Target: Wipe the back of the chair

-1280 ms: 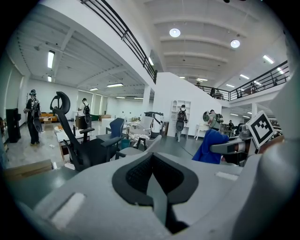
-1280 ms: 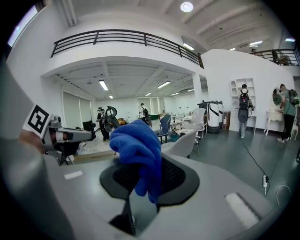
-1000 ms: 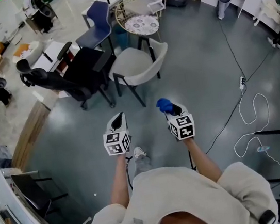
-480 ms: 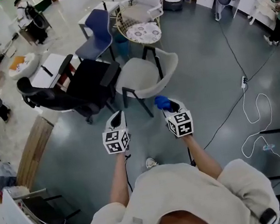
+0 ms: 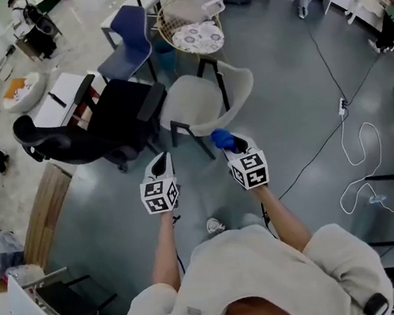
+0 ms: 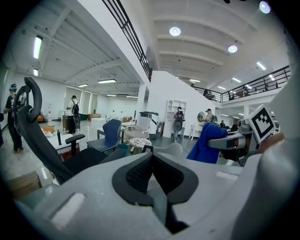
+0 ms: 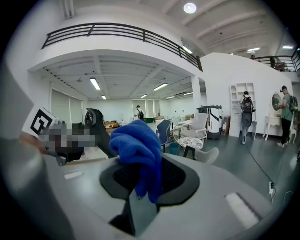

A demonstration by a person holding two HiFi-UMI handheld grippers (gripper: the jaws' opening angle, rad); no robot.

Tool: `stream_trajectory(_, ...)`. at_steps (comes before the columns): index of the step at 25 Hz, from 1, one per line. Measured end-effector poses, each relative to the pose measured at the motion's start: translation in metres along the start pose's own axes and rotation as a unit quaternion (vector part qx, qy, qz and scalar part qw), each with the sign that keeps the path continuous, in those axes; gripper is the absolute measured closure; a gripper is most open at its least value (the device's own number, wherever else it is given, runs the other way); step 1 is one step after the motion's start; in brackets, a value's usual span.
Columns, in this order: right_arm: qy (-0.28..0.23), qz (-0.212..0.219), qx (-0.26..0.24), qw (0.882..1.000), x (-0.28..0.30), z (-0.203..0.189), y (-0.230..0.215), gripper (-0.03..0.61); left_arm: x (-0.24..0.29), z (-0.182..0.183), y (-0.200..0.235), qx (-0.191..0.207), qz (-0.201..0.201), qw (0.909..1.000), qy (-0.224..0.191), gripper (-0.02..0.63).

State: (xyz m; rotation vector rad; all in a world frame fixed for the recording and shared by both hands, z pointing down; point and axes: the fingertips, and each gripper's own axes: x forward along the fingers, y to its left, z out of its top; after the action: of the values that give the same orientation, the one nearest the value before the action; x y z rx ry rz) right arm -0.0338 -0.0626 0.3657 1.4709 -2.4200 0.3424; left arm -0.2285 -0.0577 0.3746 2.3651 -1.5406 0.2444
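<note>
At centre frame, you are pinching the blue cloth (image 5: 221,140) in the right gripper's (image 5: 231,146) closed jaws, with the left gripper's (image 5: 161,165) jaws pressed together empty, and facing the grey chair (image 5: 200,105) just above, so aim to lay the cloth flat along its curved back.

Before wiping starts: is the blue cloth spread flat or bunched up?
Bunched up: the blue cloth sits as a crumpled wad pinched in the right tool.

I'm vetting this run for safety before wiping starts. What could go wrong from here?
The blue cloth bunches mostly outside the right gripper, which is shut on it, so rubbing might tug it free. The black office chair stands close beside the light grey shell chair; the empty left gripper could knock it.
</note>
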Motion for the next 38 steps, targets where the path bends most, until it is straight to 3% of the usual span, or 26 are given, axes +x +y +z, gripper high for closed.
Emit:
stream_trajectory(13,0.022,0.046,0.022,0.998,0.027,-0.019,-0.050,0.479,0.028,-0.021,-0.026,-0.031,0.051,0.9978,0.029,0.612)
stream_trajectory(26,0.059,0.057,0.033,0.996,0.066,-0.095,-0.059,0.479,0.058,-0.098,-0.016,-0.061,0.066,0.9947,0.049,0.612)
stream_trajectory(38,0.075,0.044,0.044,0.995,0.102,-0.177,-0.049,0.480,0.086,-0.180,0.007,-0.069,0.051,0.9946,0.057,0.612)
